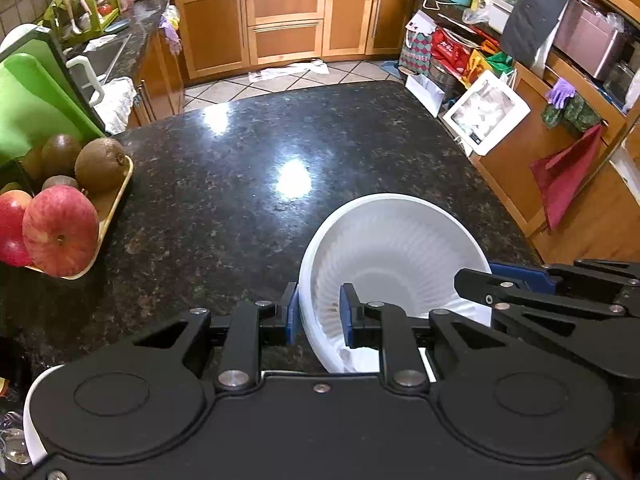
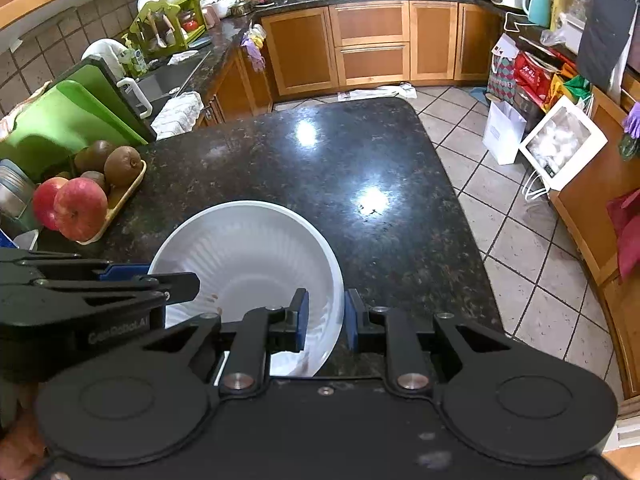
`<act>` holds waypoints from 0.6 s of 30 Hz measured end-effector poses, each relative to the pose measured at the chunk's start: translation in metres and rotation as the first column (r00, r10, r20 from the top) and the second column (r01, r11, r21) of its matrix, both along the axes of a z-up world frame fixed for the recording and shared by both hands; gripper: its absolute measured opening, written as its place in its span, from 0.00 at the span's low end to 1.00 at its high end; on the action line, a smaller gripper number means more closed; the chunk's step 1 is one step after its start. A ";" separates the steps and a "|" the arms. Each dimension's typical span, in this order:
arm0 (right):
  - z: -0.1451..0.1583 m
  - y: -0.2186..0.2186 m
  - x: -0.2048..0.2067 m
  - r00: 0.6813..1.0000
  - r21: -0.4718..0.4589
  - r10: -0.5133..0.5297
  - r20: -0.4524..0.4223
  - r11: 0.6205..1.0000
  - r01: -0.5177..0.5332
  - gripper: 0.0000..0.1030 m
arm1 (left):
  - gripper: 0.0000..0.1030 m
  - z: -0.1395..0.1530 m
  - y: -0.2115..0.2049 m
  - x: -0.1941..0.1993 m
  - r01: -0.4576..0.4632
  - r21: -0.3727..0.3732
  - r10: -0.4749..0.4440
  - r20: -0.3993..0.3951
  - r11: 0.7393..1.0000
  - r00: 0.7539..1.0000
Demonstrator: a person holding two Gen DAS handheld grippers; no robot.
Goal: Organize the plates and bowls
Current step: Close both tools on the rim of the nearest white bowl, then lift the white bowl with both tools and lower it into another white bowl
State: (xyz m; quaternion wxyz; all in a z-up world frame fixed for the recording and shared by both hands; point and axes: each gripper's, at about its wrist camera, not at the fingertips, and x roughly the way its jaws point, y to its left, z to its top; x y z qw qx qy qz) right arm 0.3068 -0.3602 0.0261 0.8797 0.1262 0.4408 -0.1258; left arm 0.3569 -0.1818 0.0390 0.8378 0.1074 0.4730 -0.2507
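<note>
A white ribbed bowl (image 1: 394, 256) sits at the near edge of the dark granite island countertop (image 1: 248, 168), held from both sides. The left gripper (image 1: 319, 312) is clamped on the bowl's left rim, one blue pad outside the wall and one inside. The right gripper (image 2: 326, 314) is clamped on the right rim the same way. Whether the bowl rests on the stone or is raised off it cannot be told.

On the side of the left gripper, seen from the right wrist view, pale letters read roughly "GenRoboLAI". A dark apron (image 2: 612, 20) hanging far right carries script beginning "Coffe".

Left of the bowl, a yellow tray (image 1: 116, 200) of apples and kiwis sits at the counter's left edge, near but apart. Beyond the bowl the stone lies bare to its far edge, with the tiled floor (image 2: 520, 240) past its right edge.
</note>
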 end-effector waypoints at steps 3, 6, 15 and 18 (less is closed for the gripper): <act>0.009 0.002 -0.013 1.000 -0.009 -0.010 0.023 1.000 0.010 0.21 | 0.26 0.005 -0.003 -0.006 0.011 -0.004 -0.011 0.001 1.000 1.000; 0.019 0.003 -0.030 0.999 -0.013 -0.028 0.043 1.000 0.029 0.21 | 0.26 0.012 -0.005 -0.019 0.029 -0.011 -0.029 0.013 1.000 1.000; 0.044 0.030 -0.100 0.997 -0.003 -0.020 0.077 1.000 0.020 0.22 | 0.27 0.035 0.015 -0.077 0.051 -0.032 -0.050 0.046 0.998 0.998; 0.047 0.048 -0.124 0.996 0.003 0.009 0.084 1.000 -0.009 0.23 | 0.27 0.036 0.031 -0.101 0.045 -0.036 -0.044 0.038 0.998 0.998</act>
